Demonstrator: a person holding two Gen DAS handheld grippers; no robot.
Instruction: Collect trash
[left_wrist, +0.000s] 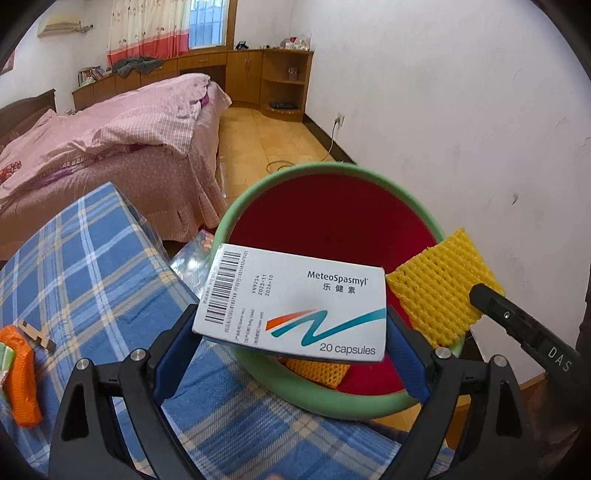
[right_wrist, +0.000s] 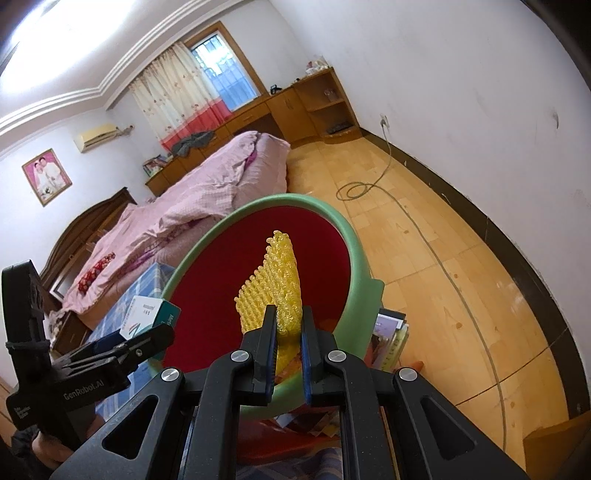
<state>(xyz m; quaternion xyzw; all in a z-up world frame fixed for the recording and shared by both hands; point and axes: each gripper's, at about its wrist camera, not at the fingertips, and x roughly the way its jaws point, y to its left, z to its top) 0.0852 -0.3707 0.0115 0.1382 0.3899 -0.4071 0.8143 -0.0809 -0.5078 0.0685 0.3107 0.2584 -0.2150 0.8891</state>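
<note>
My left gripper (left_wrist: 291, 332) is shut on a white medicine box (left_wrist: 295, 302) marked "20 capsules" and holds it over the near rim of a green bin (left_wrist: 255, 192) with a red inside. My right gripper (right_wrist: 288, 325) is shut on a yellow foam net (right_wrist: 275, 280) and holds it upright over the same bin (right_wrist: 362, 280). In the left wrist view the net (left_wrist: 439, 291) and the right gripper (left_wrist: 480, 295) are at the bin's right rim. An orange foam net (left_wrist: 317, 369) lies inside the bin. The box also shows in the right wrist view (right_wrist: 142, 314).
A blue plaid cloth (left_wrist: 92, 266) covers the table at left, with an orange packet (left_wrist: 22, 380) and a small wooden piece (left_wrist: 35, 332) on it. A foil wrapper (left_wrist: 192, 258) lies beside the bin. Behind are a pink bed (left_wrist: 110, 136) and the wooden floor (right_wrist: 424, 258) with a cable.
</note>
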